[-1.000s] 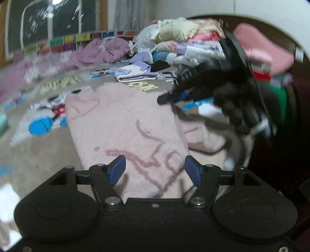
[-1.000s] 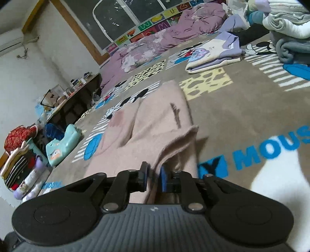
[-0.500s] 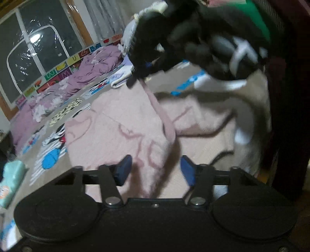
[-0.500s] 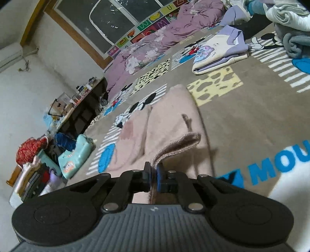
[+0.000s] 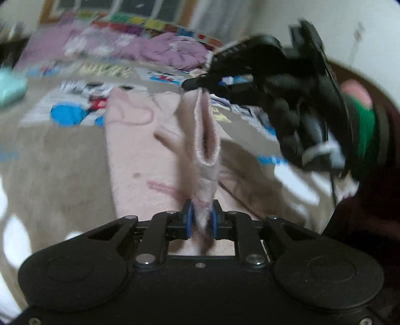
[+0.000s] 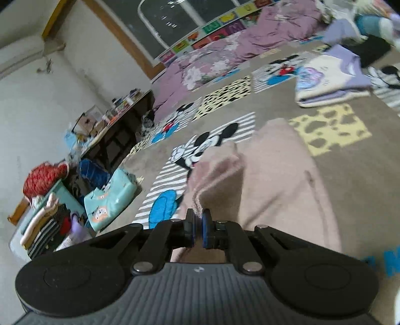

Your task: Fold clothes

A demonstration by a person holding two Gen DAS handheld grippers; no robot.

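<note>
- The jaws of the left gripper (image 5: 201, 221) have just been closing, and a gathered strip of the pink garment (image 5: 140, 160) is now pinched between the blue pads (image 5: 189, 222), with only a narrow gap left, filled by the cloth.
- The jaws of the right gripper (image 6: 198, 231) are pressed almost fully together, and a thin fold of the pink garment (image 6: 280, 180) is held between them.
- In the left wrist view, the pinched strip is drawn up from the left gripper to the tips of the right gripper (image 5: 192, 83), so that a raised band of cloth with an open loop in it is stretched between the two.
- The right gripper is held by a black gloved hand (image 5: 287, 120), which is seen blurred at the far end of the band.
- The rest of the pink garment is spread flat on the cartoon carpet (image 6: 350, 162), under and beyond both grippers.
- Beyond the pink garment, at its far right, a folded lilac and white garment (image 6: 330, 80) is lying on the carpet.
- Further behind the pink garment, a purple flowered blanket (image 6: 225, 57) is laid along the wall under the dark window (image 6: 190, 15).
- To the left of the pink garment, a folded teal garment (image 6: 110, 197) is placed at the edge of the carpet, beside piles of other clothes (image 6: 45, 215).
</note>
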